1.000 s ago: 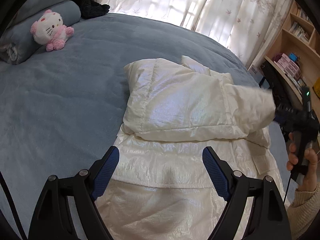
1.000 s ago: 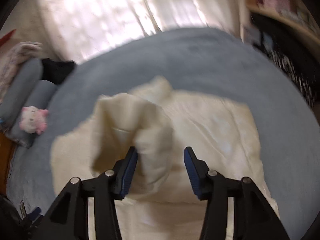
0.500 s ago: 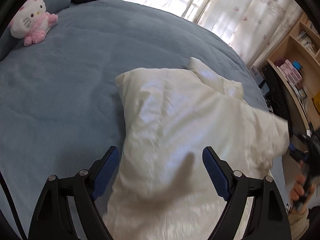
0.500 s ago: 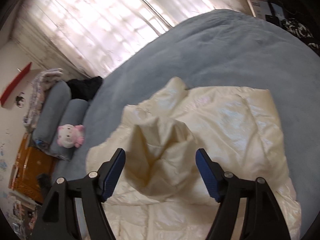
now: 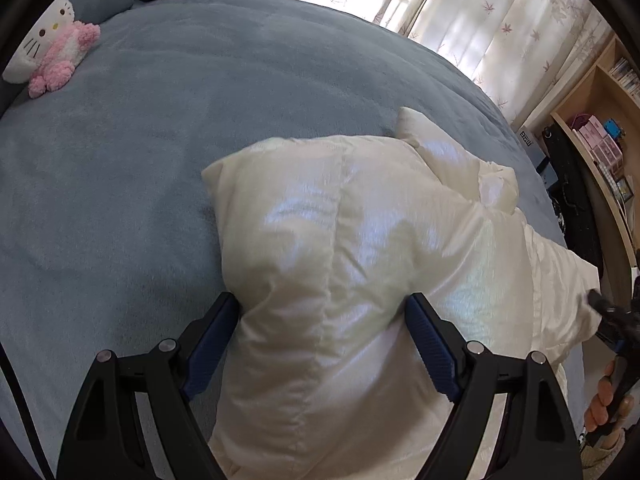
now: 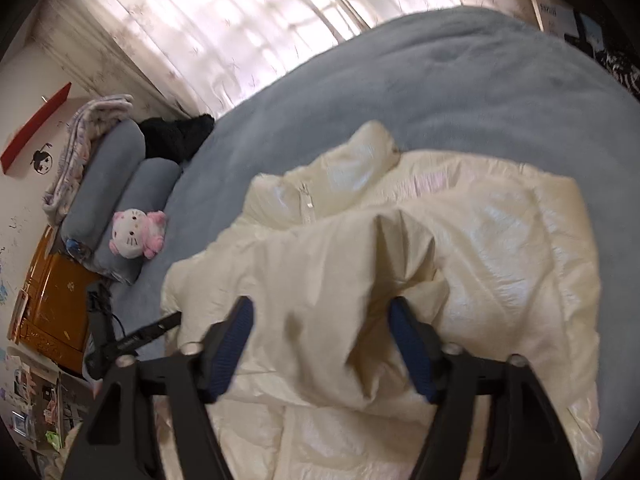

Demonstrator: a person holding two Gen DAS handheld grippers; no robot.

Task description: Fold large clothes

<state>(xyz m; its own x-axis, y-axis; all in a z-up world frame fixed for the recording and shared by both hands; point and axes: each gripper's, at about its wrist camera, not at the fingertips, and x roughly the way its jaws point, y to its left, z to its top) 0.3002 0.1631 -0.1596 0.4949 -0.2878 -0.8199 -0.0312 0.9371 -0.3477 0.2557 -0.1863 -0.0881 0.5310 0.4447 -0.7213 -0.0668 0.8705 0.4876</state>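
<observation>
A cream puffy jacket (image 5: 360, 248) lies partly folded on the blue bed (image 5: 160, 140). My left gripper (image 5: 322, 344) is open, and the jacket's folded left side bulges between its fingers. My right gripper (image 6: 322, 344) is open too, and a raised fold of the jacket (image 6: 460, 240) sits between its fingers. The right gripper shows at the far right edge of the left wrist view (image 5: 612, 320), at the jacket's right corner. The left gripper shows at the lower left of the right wrist view (image 6: 132, 340).
A pink and white plush cat (image 5: 52, 56) lies by blue pillows (image 6: 116, 168) at the head of the bed. A black garment (image 6: 176, 136) lies beside the pillows. Curtains (image 5: 440, 4) hang behind the bed. Wooden shelves (image 5: 600, 120) stand to the right.
Both grippers have moved in low over the jacket. The jacket's top part now bulges up between the fingers of each. The right gripper's fingers have spread wider apart.
</observation>
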